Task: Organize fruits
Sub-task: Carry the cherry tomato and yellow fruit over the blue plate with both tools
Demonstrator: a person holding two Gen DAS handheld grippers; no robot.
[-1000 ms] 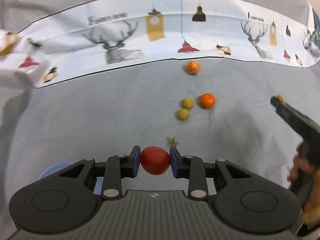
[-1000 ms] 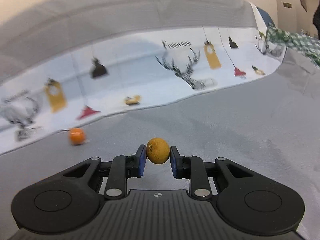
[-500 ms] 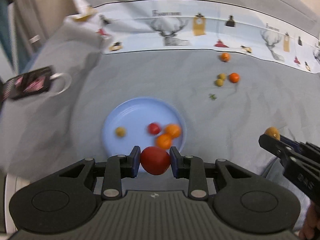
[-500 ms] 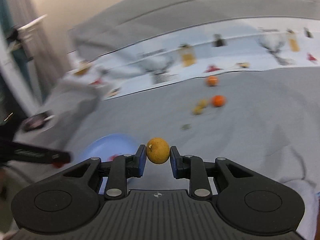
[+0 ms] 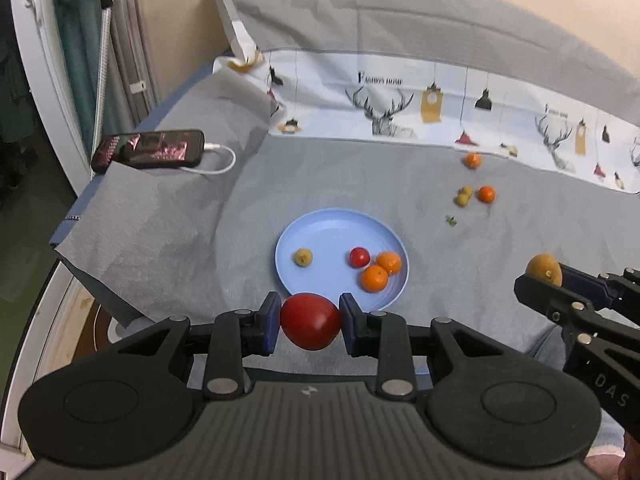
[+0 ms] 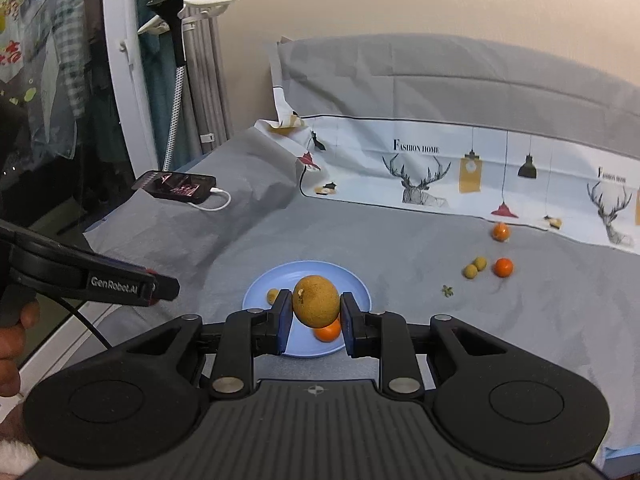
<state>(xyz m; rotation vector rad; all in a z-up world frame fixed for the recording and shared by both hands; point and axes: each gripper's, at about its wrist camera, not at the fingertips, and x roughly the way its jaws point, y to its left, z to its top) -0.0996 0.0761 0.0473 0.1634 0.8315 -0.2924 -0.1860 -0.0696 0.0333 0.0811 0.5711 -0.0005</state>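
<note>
Now left gripper [image 5: 310,322] clamping tomato [image 5: 310,326] low in frame, right gripper [image 6: 313,312] gripping yellow fruit [image 6: 315,306], plate [image 5: 320,226] mid-frame.

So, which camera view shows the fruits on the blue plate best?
The left wrist view: the blue plate lies open with a yellow fruit, a red one and two oranges visible. In the right wrist view, the held brown fruit hides much of the plate.
</note>
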